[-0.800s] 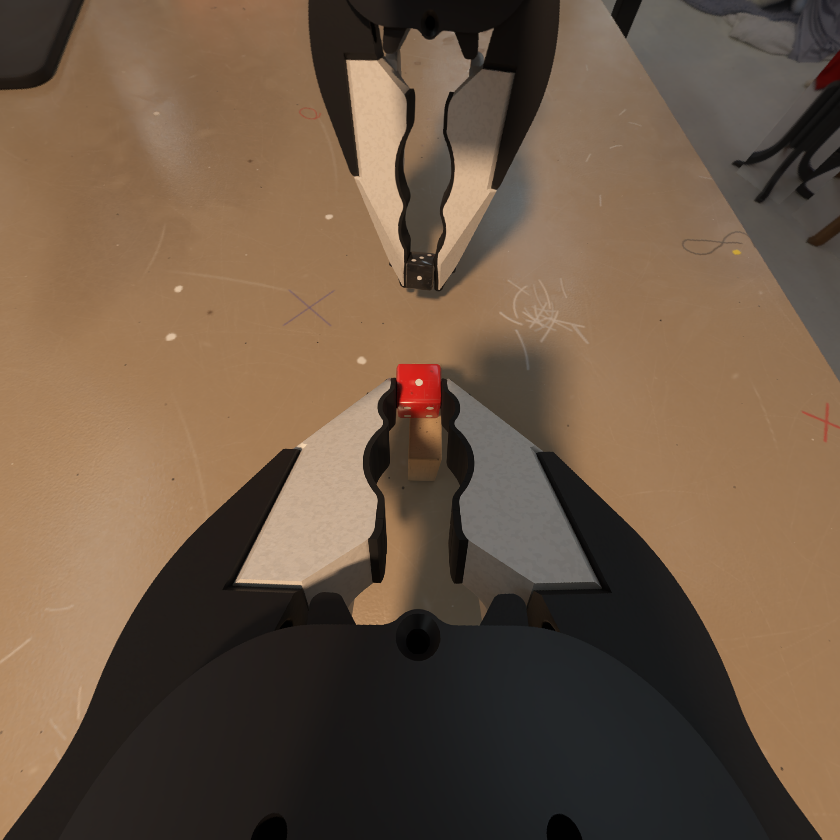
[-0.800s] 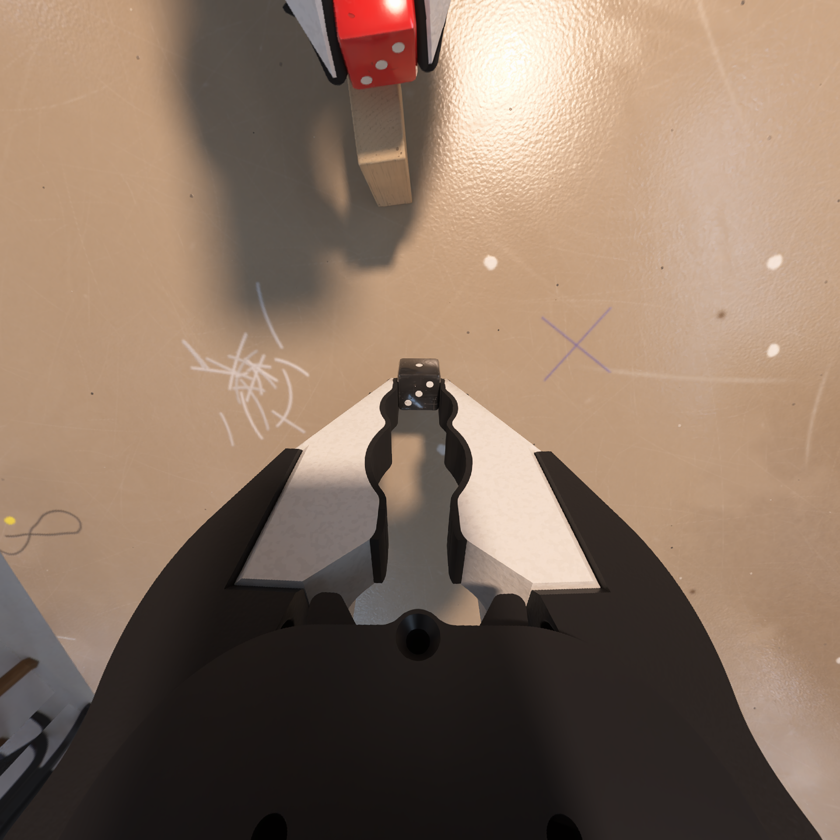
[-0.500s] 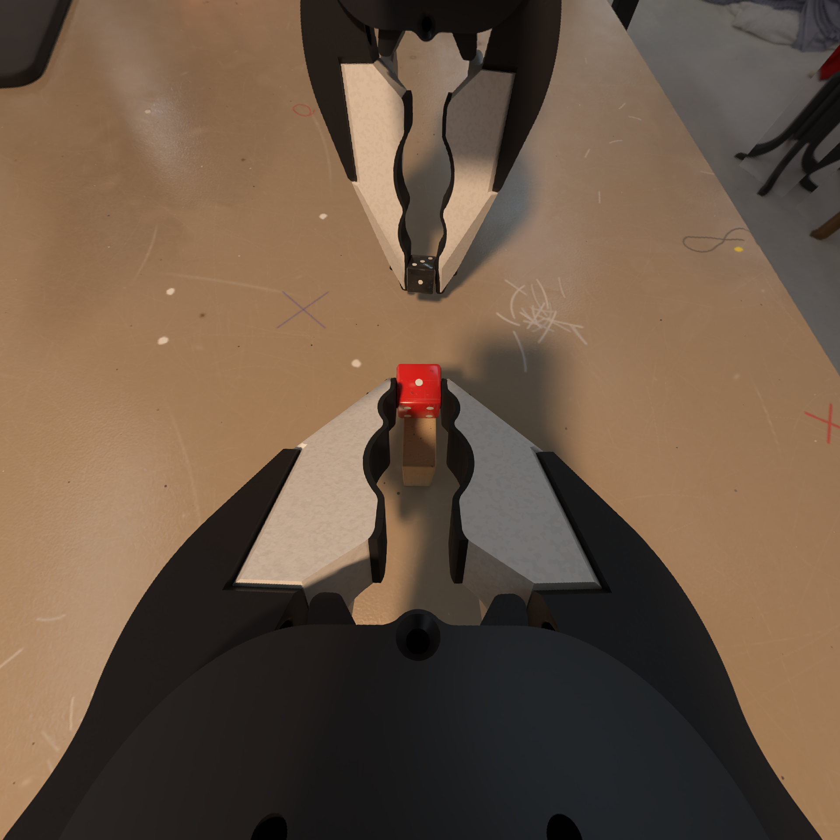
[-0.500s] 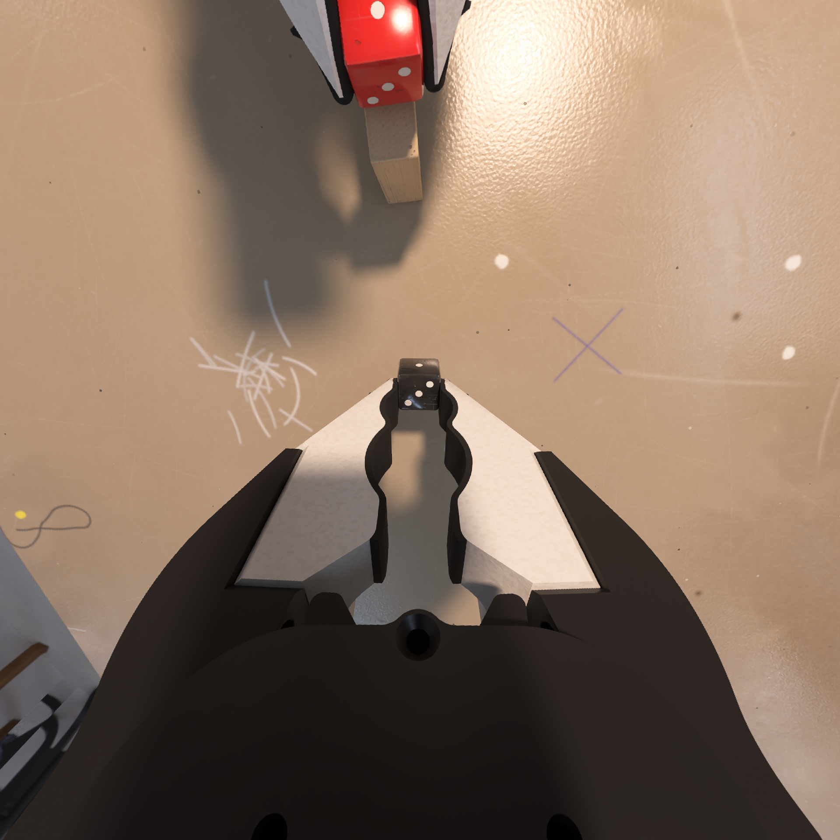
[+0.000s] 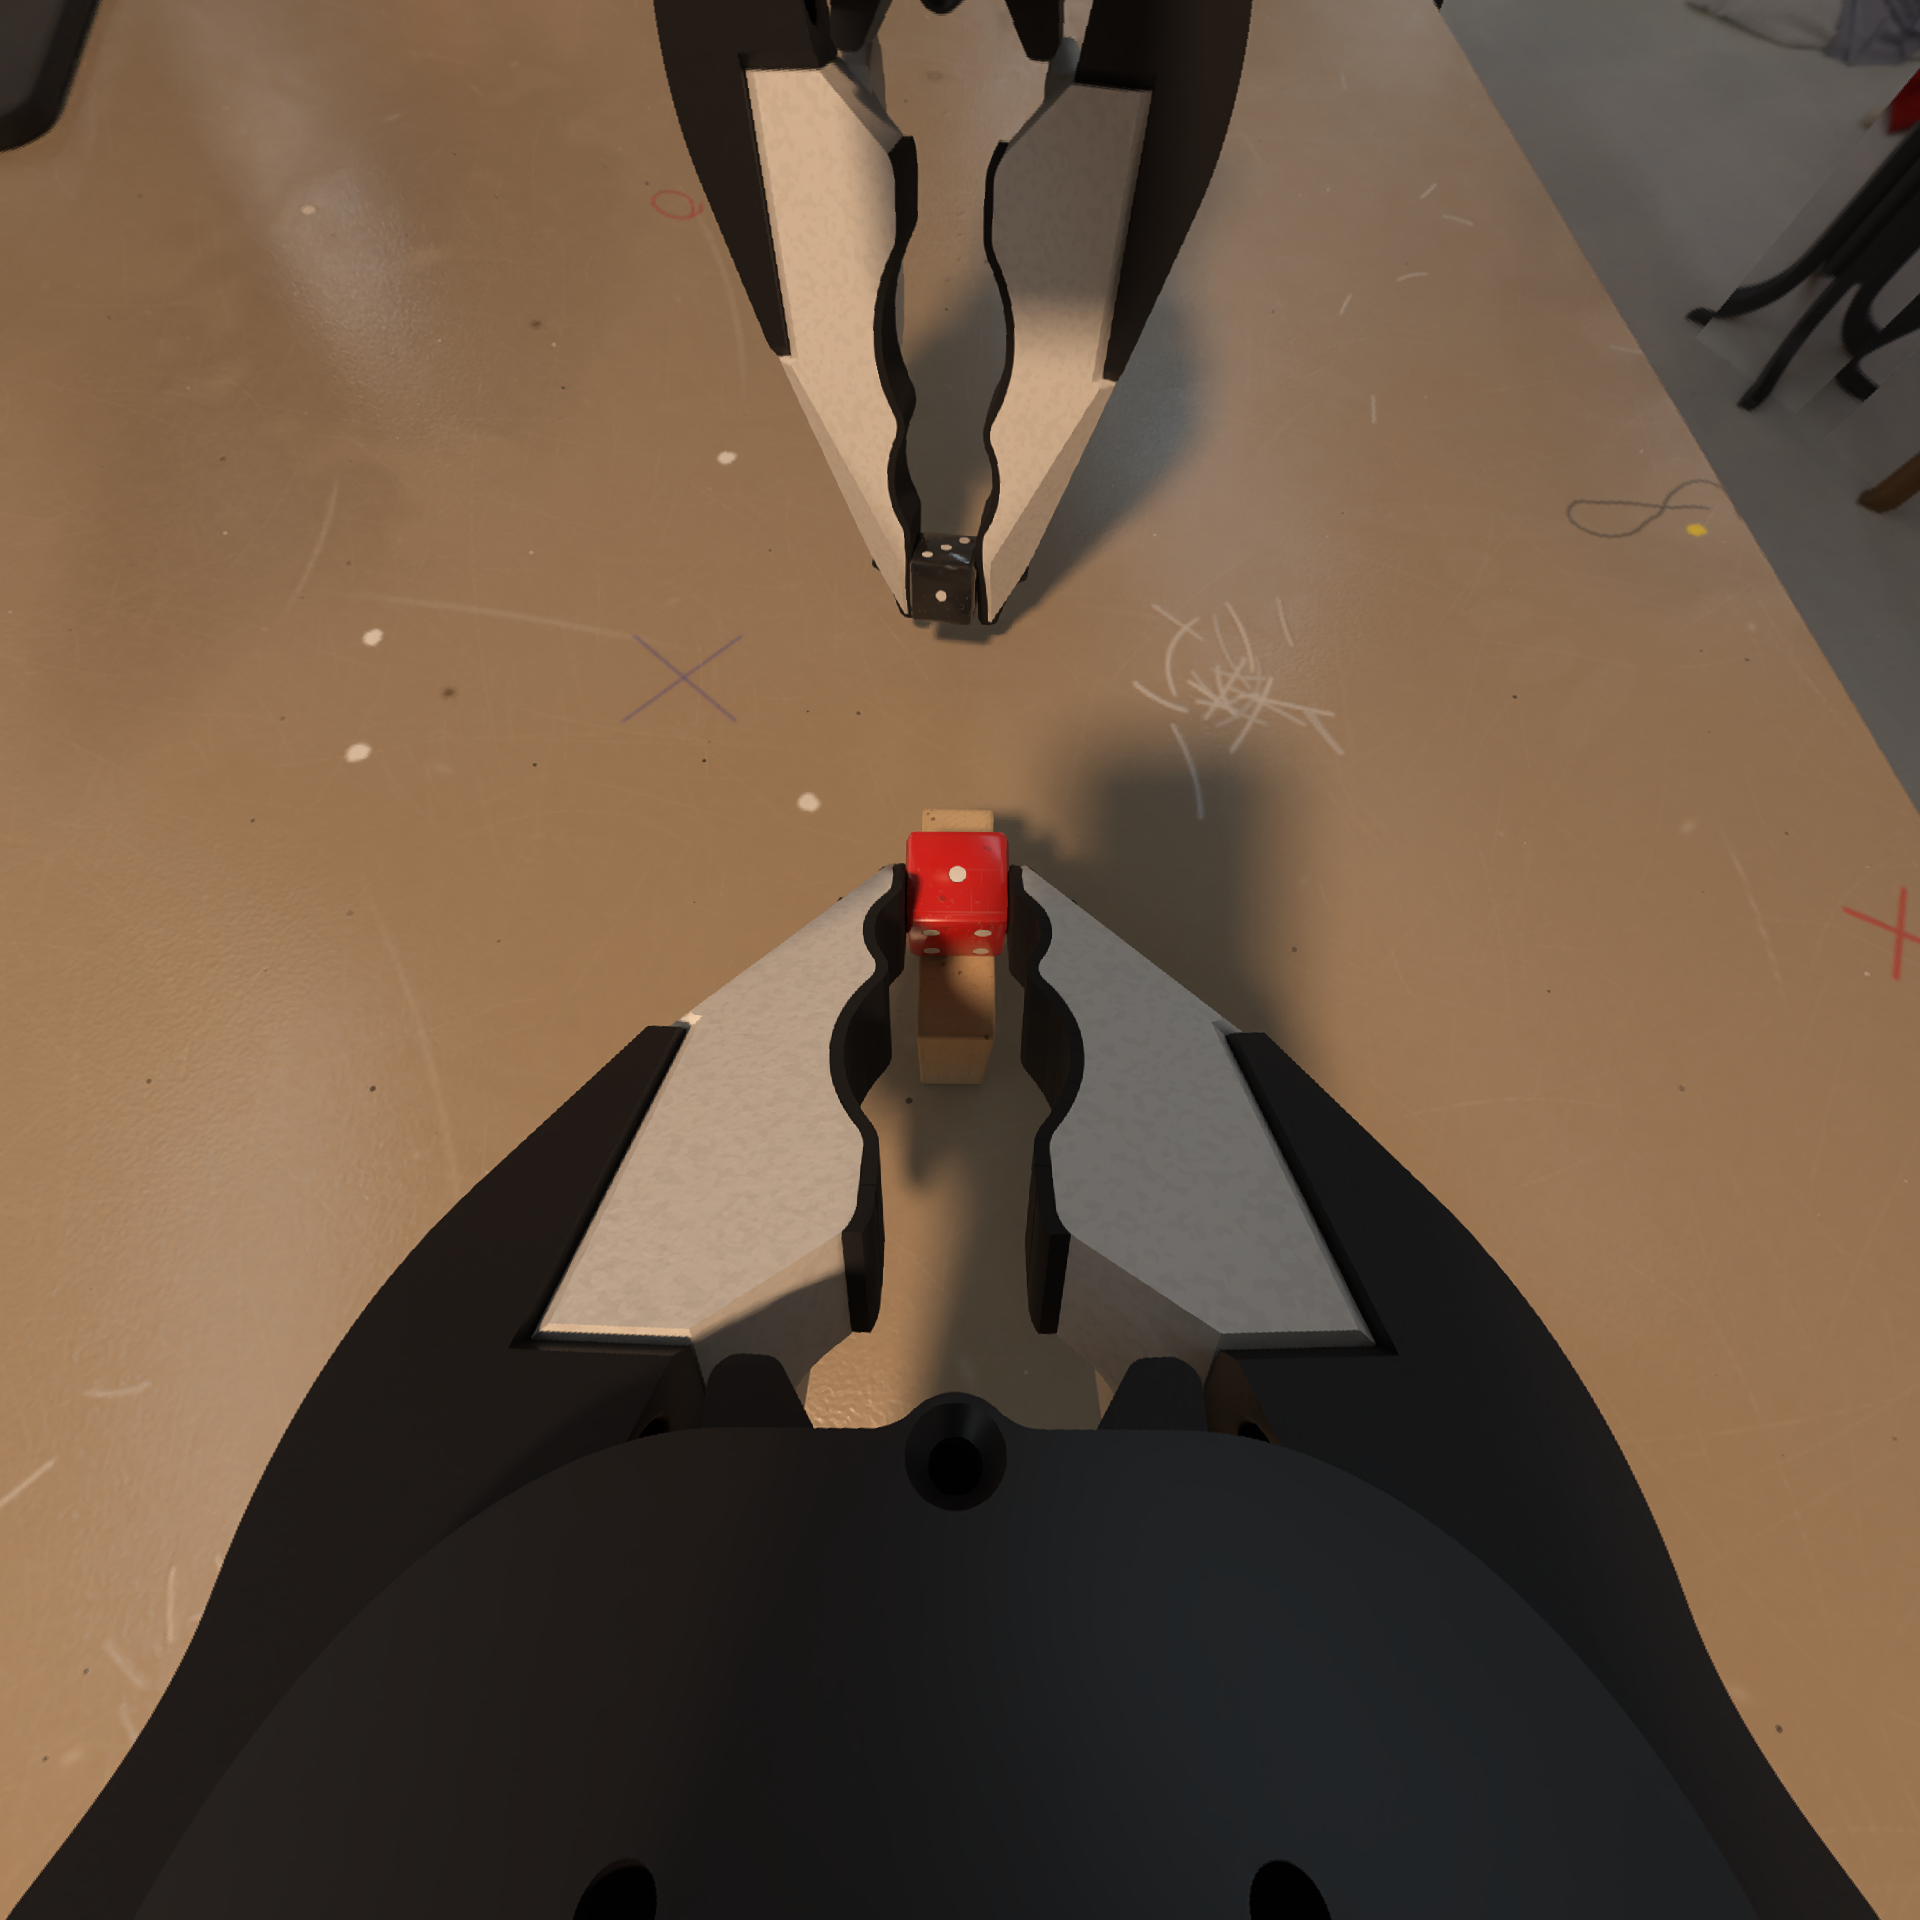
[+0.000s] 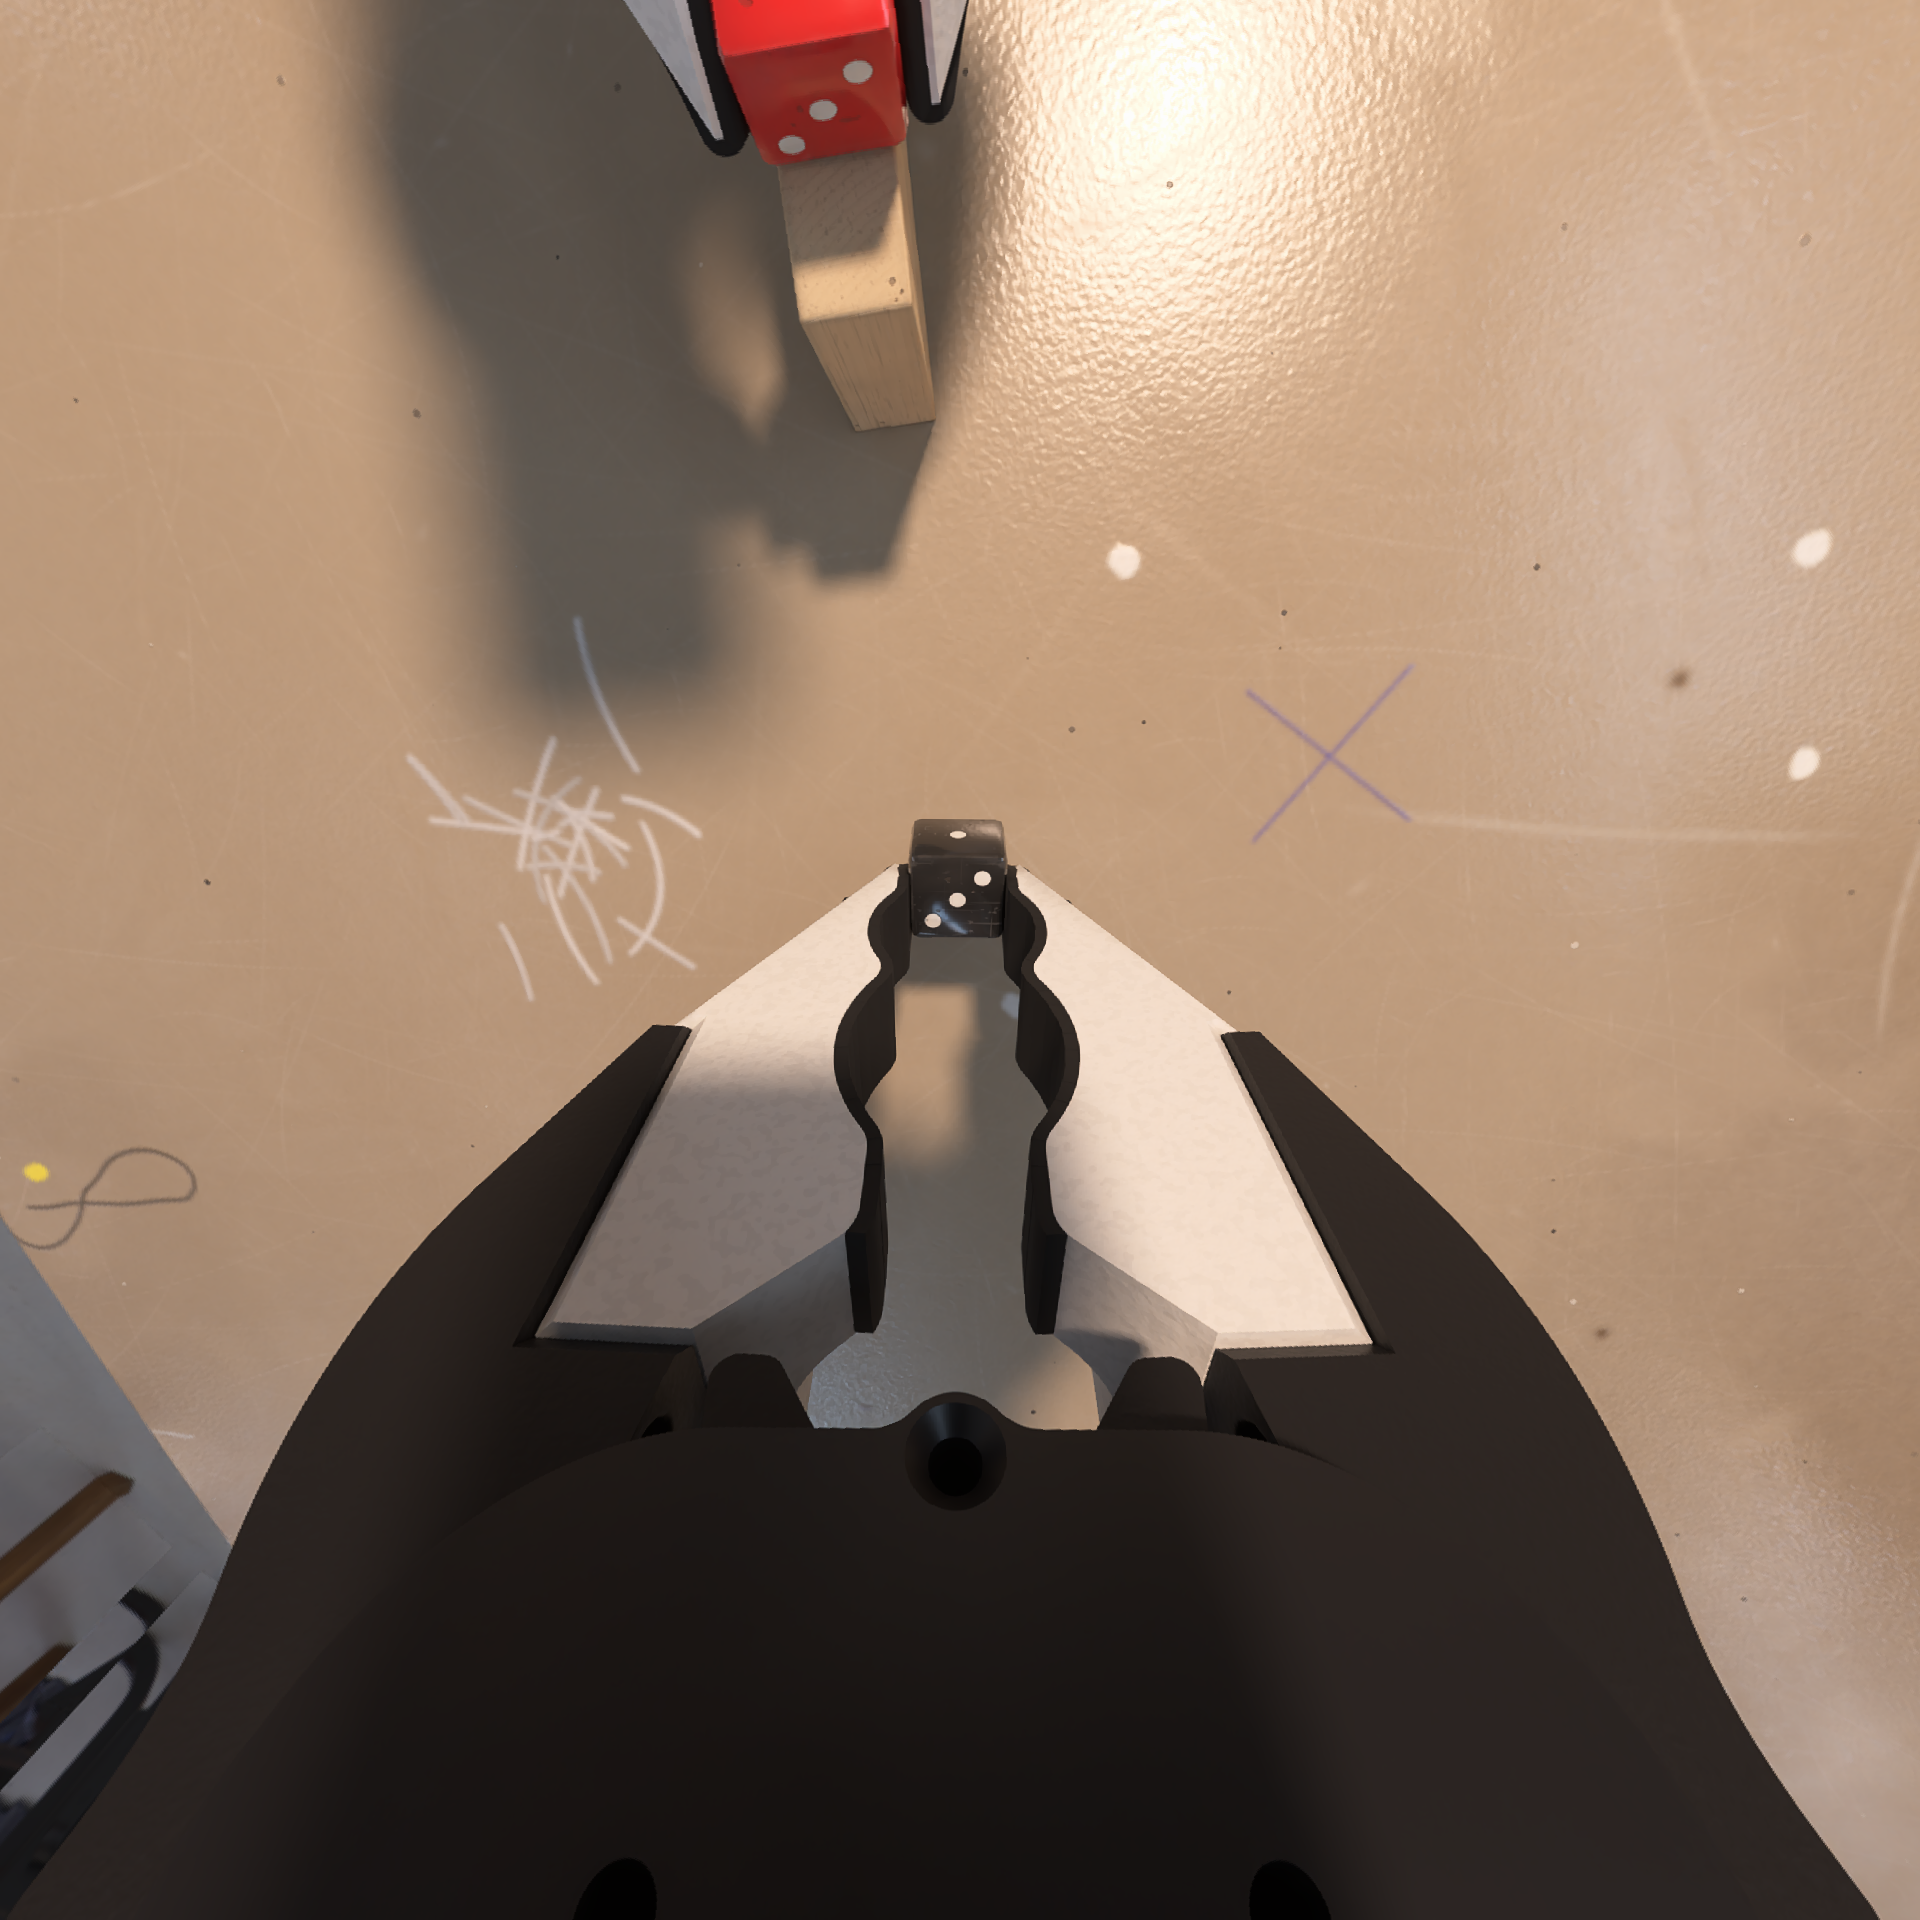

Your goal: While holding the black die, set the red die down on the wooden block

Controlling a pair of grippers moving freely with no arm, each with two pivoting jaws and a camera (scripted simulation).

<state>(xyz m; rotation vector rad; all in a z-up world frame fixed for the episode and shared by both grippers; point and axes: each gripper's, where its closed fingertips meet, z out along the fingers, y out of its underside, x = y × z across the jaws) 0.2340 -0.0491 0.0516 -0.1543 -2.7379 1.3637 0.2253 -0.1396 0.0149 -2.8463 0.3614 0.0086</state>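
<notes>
1. Left wrist view: the left gripper (image 5: pixel 956 894) points forward over the tan table (image 5: pixel 312 935), and its two pale fingers are closed on the red die (image 5: pixel 956 891), pinching it at the very tips.
2. In the same view the wooden block (image 5: pixel 951 1029) lies on the table under the die. A short end of it shows beyond the die and a longer part runs back between the fingers. Whether the die already touches the block's top or hangs just above it is hard to judge from this angle.
3. Farther ahead the right gripper (image 5: pixel 943 594) faces back toward the camera, its tips clamped on the black die (image 5: pixel 941 580) close over the table. A purple cross mark (image 5: pixel 681 677) sits to the left of it and a patch of white scratches (image 5: pixel 1231 691) to the right, both well clear of the block.
4. Right wrist view: the right gripper (image 6: pixel 956 896) holds the black die (image 6: pixel 956 883) between its fingertips, the white pips plain to see, with the die's shadow on the table under the fingers.
5. At the top edge of this view the red die (image 6: pixel 816 78) is gripped between the left gripper's fingertips (image 6: pixel 694 99), only partly in frame. The wooden block (image 6: pixel 862 291) stretches from beneath the die toward the camera, lying flat and slightly slanted, and casts a dark shadow to the left.
6. The white scratches (image 6: pixel 561 842) lie left of the right gripper and the purple cross mark (image 6: pixel 1330 753) to the right.
</notes>
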